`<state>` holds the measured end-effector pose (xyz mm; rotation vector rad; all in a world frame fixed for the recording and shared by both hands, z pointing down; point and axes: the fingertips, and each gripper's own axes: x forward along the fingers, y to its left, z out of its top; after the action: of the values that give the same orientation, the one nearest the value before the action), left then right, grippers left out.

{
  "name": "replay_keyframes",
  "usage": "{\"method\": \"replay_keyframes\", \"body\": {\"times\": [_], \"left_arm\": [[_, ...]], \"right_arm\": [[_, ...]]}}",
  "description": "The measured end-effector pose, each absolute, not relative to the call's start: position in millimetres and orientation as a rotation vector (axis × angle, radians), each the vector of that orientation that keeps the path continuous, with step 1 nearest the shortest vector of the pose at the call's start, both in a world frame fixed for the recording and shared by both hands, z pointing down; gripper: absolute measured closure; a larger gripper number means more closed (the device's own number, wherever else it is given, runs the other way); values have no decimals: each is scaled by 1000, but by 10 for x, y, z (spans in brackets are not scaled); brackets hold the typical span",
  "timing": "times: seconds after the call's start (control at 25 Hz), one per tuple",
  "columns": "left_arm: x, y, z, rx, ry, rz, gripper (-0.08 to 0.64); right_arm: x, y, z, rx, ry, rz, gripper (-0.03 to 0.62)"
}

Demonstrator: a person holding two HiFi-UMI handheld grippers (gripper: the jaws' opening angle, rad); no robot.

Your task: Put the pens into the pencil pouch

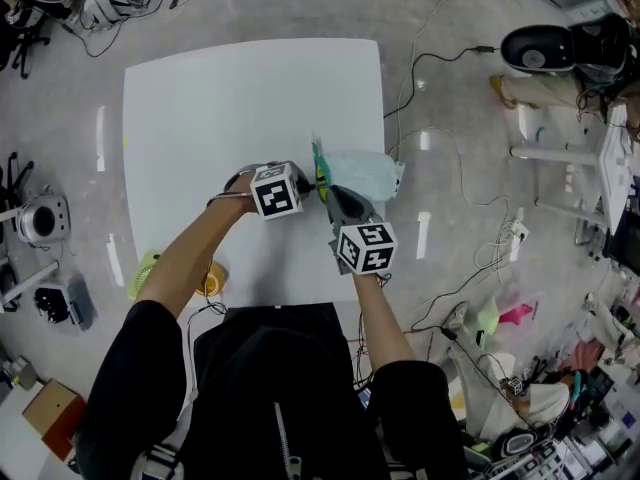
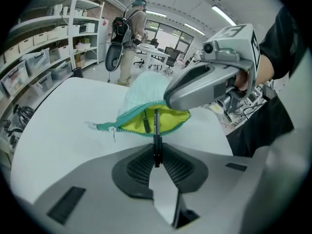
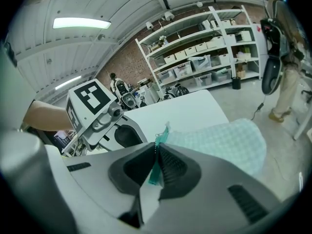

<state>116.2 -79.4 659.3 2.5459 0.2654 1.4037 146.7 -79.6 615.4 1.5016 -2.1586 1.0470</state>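
Risk of pen snagging pouch lip through misaim; left hand-held gripper clamped on pen, right hand-held gripper pinching pouch rim.

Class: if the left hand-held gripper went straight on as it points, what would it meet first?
Most likely the open pencil pouch; the pen it grips aims into its yellow mouth, though depth is unclear.

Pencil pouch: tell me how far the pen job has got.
Done: the pencil pouch is unzipped, and a dark pen-like item lies inside. In hand: the right gripper pinches the zipper edge, holding the mouth open; the left gripper is shut on a pen whose tip is at the mouth. Left: slide it in and release. No other pens show on the table.
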Motion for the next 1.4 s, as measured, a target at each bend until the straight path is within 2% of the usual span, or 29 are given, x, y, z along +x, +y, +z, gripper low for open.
{"method": "replay_keyframes", "body": {"times": [0.8, 1.2, 1.4], "left_arm": [[1695, -944, 6466, 2503, 224, 1052, 488], [1788, -1007, 6441, 2455, 120, 771, 486], [1725, -1017, 6470, 2447, 102, 777, 448]], "right_arm": [[1540, -878, 6220, 1515, -2162, 1158, 560], [1620, -855, 6199, 1543, -2169, 1218, 560], [1643, -859, 6250, 1540, -2157, 1212, 560]]}}
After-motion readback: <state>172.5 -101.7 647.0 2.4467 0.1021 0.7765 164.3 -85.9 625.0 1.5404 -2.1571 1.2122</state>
